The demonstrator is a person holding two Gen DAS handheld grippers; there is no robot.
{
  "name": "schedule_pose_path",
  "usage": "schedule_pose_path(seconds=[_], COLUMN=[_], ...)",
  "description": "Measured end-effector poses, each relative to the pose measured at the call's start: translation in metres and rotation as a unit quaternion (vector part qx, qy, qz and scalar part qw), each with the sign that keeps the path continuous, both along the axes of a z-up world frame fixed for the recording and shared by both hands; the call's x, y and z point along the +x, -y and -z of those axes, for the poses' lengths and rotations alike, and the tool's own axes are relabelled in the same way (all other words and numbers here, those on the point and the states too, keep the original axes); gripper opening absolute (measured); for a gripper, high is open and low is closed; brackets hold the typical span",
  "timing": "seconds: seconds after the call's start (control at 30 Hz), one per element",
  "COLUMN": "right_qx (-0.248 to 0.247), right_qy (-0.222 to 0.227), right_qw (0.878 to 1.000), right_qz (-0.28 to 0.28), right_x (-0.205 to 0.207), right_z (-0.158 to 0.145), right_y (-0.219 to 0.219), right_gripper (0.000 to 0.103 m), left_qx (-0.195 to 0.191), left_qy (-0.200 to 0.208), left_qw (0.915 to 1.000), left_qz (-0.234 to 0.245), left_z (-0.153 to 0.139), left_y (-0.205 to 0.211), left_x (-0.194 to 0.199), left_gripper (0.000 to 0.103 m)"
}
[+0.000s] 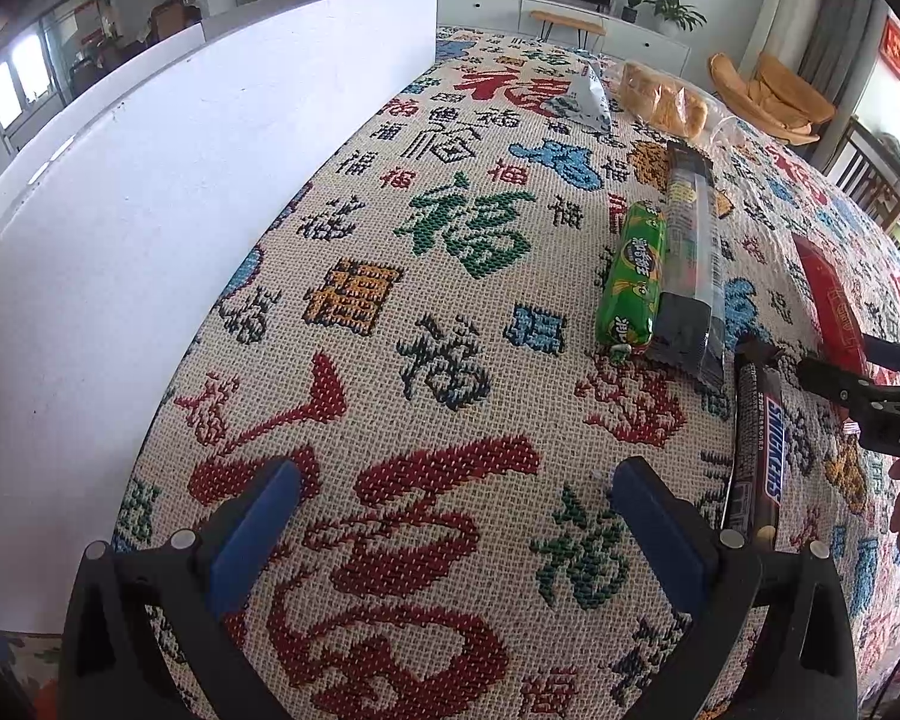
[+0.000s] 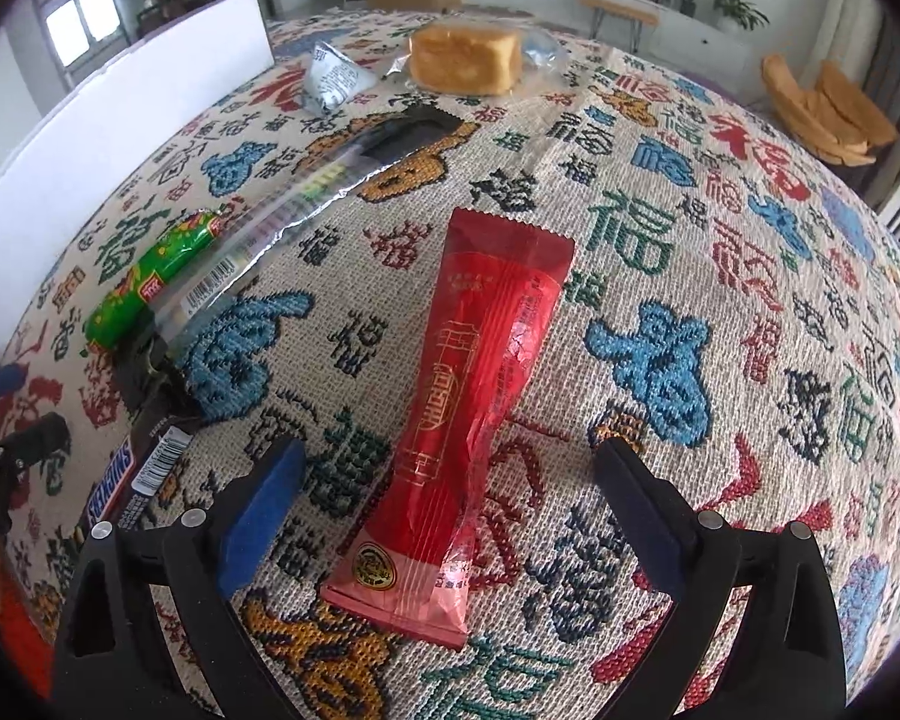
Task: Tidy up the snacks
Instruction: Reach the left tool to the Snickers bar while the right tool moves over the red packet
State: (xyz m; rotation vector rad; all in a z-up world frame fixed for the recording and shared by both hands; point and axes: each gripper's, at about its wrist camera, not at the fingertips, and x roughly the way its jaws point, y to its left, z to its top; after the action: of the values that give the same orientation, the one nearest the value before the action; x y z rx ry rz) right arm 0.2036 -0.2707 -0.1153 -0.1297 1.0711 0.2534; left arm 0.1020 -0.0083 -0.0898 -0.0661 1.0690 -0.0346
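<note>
One patterned cloth (image 2: 720, 252), covered in woven characters, spread under everything. One white board (image 1: 150, 228) upright along its left edge. One bagged loaf of bread (image 2: 465, 57) at the far end; just beside it, one small silver pouch (image 2: 333, 79). One long clear-and-black packet (image 1: 690, 252) lying lengthwise mid-cloth, one green sausage snack (image 1: 630, 276) touching its left side. One Snickers bar (image 1: 759, 450) nearer, just past the packet's near end. One red snack packet (image 2: 468, 420) — flat on the cloth, lying between the spread fingers. Two grippers: left gripper (image 1: 456, 516) spread wide over bare cloth, holding nothing; right gripper (image 2: 450, 504) likewise wide — straddling the red packet, pads clear of it.
</note>
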Motion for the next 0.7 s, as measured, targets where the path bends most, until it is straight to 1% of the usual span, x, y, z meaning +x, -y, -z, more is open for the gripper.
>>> schedule_pose_path(seconds=[0.1,0.23,0.27,0.5,0.6,0.7], right_qx=[0.005,0.016,0.018,0.016,0.016,0.015], right_qy=[0.022,0.065,0.068,0.071,0.071,0.071], right_qw=[1.000,0.998,0.997,0.997,0.997,0.997], right_qz=[-0.007,-0.010,-0.010,-0.009,-0.009,-0.009], right_x=[0.000,-0.009,-0.010,-0.009,-0.010,-0.010], right_z=[-0.006,-0.010,-0.011,-0.012,-0.012,-0.012], right_y=[0.000,0.001,0.001,0.000,0.000,0.000], right_gripper=[0.100,0.100,0.100,0.100,0.100,0.100], left_qx=[-0.010,-0.027,-0.030,-0.060,-0.092,-0.132], left_qy=[0.002,0.007,0.010,0.041,0.066,0.077], left_qw=[0.9999,0.9996,0.9995,0.9973,0.9932,0.9861], left_qz=[-0.002,-0.003,-0.004,0.005,0.027,0.065], left_z=[-0.001,-0.005,-0.006,-0.018,-0.029,-0.037], left_y=[-0.003,-0.006,-0.007,-0.010,-0.010,-0.005], left_x=[-0.001,-0.004,-0.005,-0.012,-0.020,-0.027], left_gripper=[0.103,0.103,0.103,0.103,0.103,0.103])
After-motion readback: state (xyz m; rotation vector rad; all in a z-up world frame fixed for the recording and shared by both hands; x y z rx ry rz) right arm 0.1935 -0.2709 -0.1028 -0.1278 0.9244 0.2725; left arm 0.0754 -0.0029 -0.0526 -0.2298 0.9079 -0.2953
